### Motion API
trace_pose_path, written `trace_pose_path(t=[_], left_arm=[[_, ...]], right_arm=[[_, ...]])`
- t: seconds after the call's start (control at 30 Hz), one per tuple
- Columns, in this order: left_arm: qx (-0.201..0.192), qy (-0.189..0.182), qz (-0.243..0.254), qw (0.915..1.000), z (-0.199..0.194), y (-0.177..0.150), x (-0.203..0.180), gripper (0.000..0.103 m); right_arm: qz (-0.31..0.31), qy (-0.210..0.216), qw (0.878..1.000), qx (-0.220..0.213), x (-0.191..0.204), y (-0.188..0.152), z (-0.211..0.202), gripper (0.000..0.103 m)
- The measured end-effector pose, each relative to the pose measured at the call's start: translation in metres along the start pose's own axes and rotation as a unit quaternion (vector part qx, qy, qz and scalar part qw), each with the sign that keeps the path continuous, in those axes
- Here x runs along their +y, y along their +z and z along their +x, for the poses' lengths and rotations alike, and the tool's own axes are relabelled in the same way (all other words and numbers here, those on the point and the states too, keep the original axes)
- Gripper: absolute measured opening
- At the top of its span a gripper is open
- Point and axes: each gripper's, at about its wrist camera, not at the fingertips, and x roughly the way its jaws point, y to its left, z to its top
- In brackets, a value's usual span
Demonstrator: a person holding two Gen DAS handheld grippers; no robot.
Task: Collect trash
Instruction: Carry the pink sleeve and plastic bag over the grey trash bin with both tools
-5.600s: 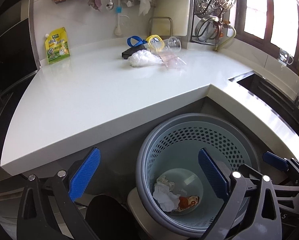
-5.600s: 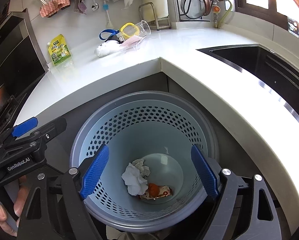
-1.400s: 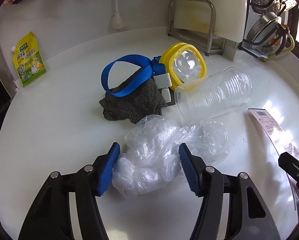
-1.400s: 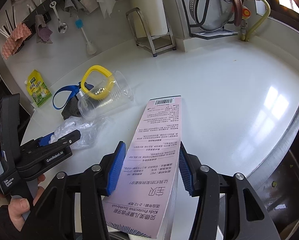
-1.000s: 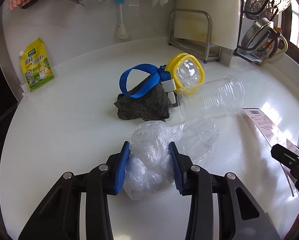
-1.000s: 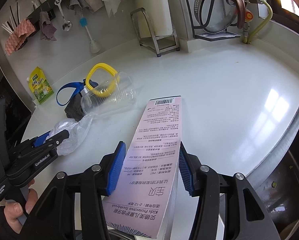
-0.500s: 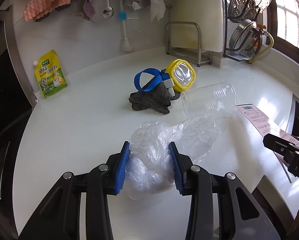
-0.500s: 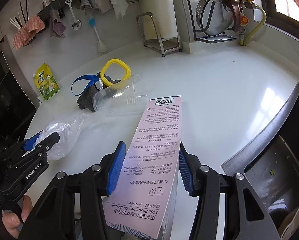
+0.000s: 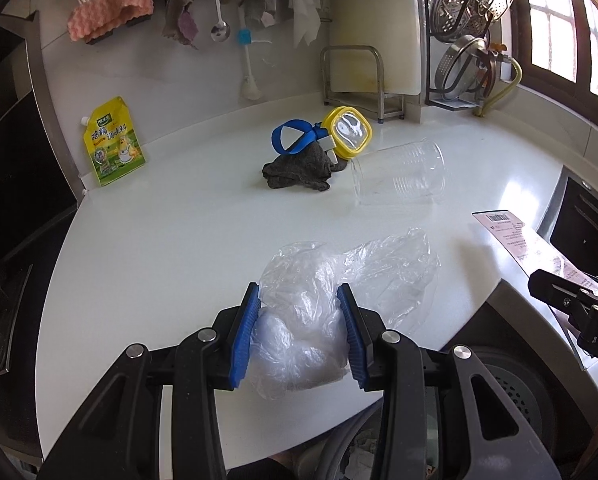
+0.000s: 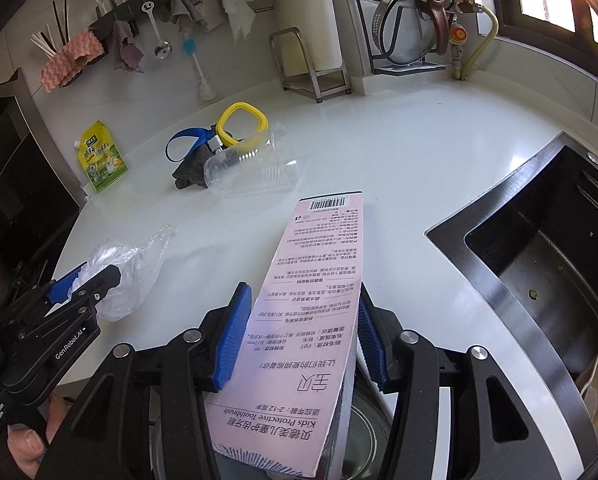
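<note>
left wrist: angled down, close | right wrist: same | shared: countertop (image 9: 179, 240)

A home kitchen: white countertop (image 10: 419, 168), steel sink (image 10: 539, 264), hanging ladle (image 9: 219, 20), and pot-lid rack (image 10: 411, 28).

- Left gripper (image 9: 299, 328) over the near edge of the bench (image 9: 171, 248), plastic bag (image 9: 311, 320) between its pads, loose end trailing forward and to the right.
- Right gripper (image 10: 299, 336) to the right of it, clamped around the toothbrush box (image 10: 311, 304), barcode end pointing away over the bench.
- Clear plastic cup (image 9: 399, 172) on its side farther back on the bench.
- Goggles (image 9: 347, 132) and strap behind the cup, resting on a crumpled cloth (image 9: 299, 168).
- Seasoning pouch (image 9: 113, 140) at far left against the wall.
- Metal rack (image 9: 359, 80) at the back.
- Sink (image 10: 547, 264) at right.
- Trash basket (image 9: 515, 396) below the bench edge, beneath both grippers.
</note>
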Motion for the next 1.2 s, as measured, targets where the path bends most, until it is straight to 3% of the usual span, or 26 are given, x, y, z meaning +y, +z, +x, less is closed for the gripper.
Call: trace_pose_path(t=[0.7, 1.2], left_arm=[[-0.012, -0.015, 0.014, 0.9997, -0.063, -0.054, -0.013, 0.039], [-0.002, -0.024, 0.022, 0.9995, -0.083, -0.083, -0.016, 0.039]], right_arm=[[-0.007, -0.001, 1.000, -0.015, 0.018, -0.070, -0.062, 0.050], [-0.011, -0.007, 1.000, -0.020, 0.024, -0.103, -0.089, 0.050]])
